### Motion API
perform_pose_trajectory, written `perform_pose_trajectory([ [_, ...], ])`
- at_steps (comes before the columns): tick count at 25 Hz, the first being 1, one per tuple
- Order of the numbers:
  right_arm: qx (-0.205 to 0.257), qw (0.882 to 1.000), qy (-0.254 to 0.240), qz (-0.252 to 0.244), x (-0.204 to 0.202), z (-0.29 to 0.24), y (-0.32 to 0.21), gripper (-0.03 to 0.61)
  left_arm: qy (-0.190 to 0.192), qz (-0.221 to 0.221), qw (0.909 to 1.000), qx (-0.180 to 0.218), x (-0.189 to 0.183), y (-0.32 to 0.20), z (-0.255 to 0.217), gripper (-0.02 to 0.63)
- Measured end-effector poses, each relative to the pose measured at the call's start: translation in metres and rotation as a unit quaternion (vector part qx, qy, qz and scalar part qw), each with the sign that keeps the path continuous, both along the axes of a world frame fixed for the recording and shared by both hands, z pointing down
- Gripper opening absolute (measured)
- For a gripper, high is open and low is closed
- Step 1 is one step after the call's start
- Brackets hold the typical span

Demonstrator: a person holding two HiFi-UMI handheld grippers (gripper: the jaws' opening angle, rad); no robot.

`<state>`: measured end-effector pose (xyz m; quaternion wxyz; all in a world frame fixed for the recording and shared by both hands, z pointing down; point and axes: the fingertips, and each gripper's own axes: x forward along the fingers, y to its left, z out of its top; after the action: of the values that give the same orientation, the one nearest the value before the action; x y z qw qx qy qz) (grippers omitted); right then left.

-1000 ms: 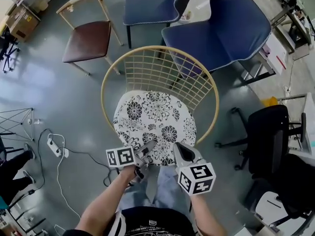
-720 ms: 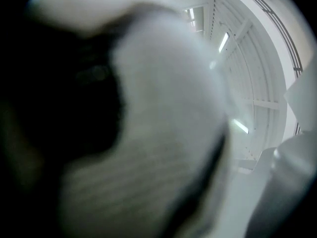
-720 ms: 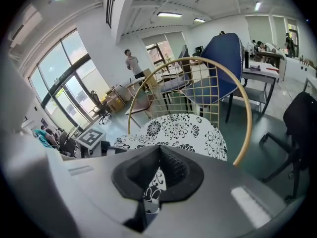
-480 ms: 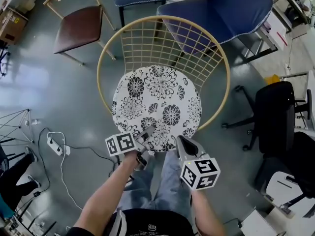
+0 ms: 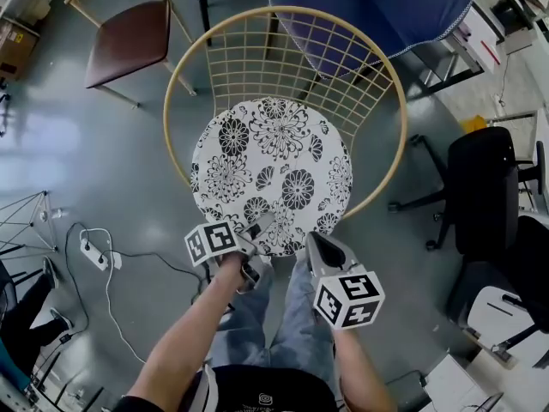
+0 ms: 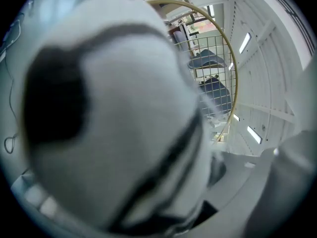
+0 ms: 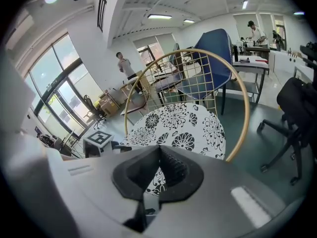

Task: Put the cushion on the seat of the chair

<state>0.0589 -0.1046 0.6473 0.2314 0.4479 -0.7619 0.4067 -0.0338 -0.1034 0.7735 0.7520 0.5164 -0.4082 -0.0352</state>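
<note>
The round white cushion with black flowers lies on the seat of the cream wire chair. Both grippers are at its near edge. My left gripper has the edge between its jaws, which are opening. In the left gripper view the blurred cushion fills most of the picture, and the chair's rim shows behind it. My right gripper is shut on the cushion's edge. In the right gripper view the jaw tips meet over the patterned cushion.
A wooden chair with a brown seat stands at the far left. Blue chairs stand behind the wire chair and a black office chair to the right. A power strip with cables lies on the floor at the left.
Both grippers have sunk with the cushion's near edge. The cushion now lies flatter and fuller on the wire chair's seat.
</note>
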Motion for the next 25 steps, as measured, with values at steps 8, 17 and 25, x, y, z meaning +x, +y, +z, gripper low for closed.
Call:
perform_pose_trajectory([
  [8,-0.01,1.0,0.004,-0.013,-0.005,0.003,0.011,-0.005,0.003,0.005,0.9987,-0.051,0.01,0.016,0.02,0.436],
  [17,-0.02,1.0,0.013,-0.017,-0.006,0.01,0.024,-0.005,-0.065,0.052,0.9935,-0.077,-0.003,0.033,0.047,0.537],
  [25,-0.011,1.0,0.015,-0.024,-0.02,0.0,0.022,-0.005,-0.083,0.085,0.9902,-0.073,-0.04,0.074,0.039,0.537],
])
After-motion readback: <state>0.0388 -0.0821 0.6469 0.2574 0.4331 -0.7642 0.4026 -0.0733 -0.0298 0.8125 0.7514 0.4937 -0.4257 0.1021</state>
